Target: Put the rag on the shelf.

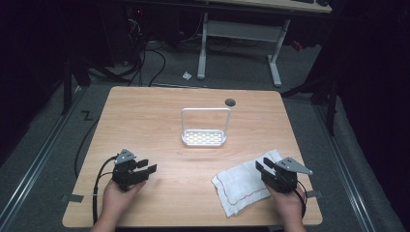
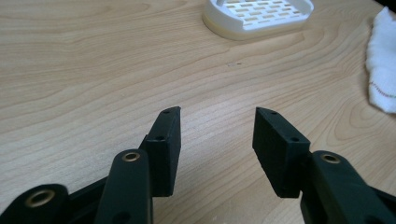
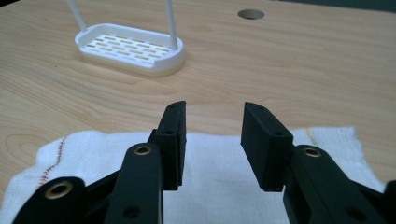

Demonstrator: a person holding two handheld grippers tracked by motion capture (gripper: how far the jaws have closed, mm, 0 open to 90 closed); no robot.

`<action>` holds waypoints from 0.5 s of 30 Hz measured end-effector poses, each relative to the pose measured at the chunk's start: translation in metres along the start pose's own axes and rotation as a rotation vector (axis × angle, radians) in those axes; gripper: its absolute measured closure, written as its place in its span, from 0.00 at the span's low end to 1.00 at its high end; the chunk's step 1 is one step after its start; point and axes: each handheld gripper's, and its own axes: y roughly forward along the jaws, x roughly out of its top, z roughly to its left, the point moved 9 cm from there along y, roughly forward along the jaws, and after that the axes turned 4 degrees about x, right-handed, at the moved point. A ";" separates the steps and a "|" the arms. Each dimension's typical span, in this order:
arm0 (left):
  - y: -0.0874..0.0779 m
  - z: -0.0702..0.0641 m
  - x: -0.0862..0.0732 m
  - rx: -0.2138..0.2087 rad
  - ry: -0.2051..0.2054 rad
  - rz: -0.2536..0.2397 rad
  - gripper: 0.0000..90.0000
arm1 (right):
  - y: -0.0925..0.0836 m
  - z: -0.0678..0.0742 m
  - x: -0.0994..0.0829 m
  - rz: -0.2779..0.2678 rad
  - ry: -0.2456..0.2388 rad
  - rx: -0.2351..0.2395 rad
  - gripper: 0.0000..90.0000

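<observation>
A white cloth (image 1: 241, 186) with red stitched edging lies flat near the table's front right. My right gripper (image 1: 263, 165) hovers over its right part, open, with the cloth (image 3: 219, 158) spread under the empty jaws. A white slotted stand (image 1: 204, 137) with a tall wire hoop sits at the table's middle, beyond both grippers. My left gripper (image 1: 146, 166) is at the front left, open over bare wood, nothing between its jaws. In the left gripper view the stand (image 2: 258, 15) is ahead and the cloth's edge (image 2: 383, 65) lies to the right.
The wooden table (image 1: 145, 116) has a round cable hole (image 1: 230, 102) at its far edge. Bits of tape (image 1: 72, 197) mark the front corners. Behind the table are a white desk frame (image 1: 239, 34) and cables on the grey floor.
</observation>
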 end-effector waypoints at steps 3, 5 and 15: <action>0.006 -0.005 0.000 -0.008 0.015 0.011 0.58 | -0.001 -0.005 -0.007 0.015 0.029 0.006 0.68; 0.013 -0.013 0.001 -0.035 0.025 0.018 0.57 | -0.004 -0.010 -0.013 0.039 0.015 -0.011 0.68; 0.035 -0.059 0.010 -0.104 0.101 0.032 0.62 | -0.027 -0.041 -0.026 0.052 0.069 -0.069 1.00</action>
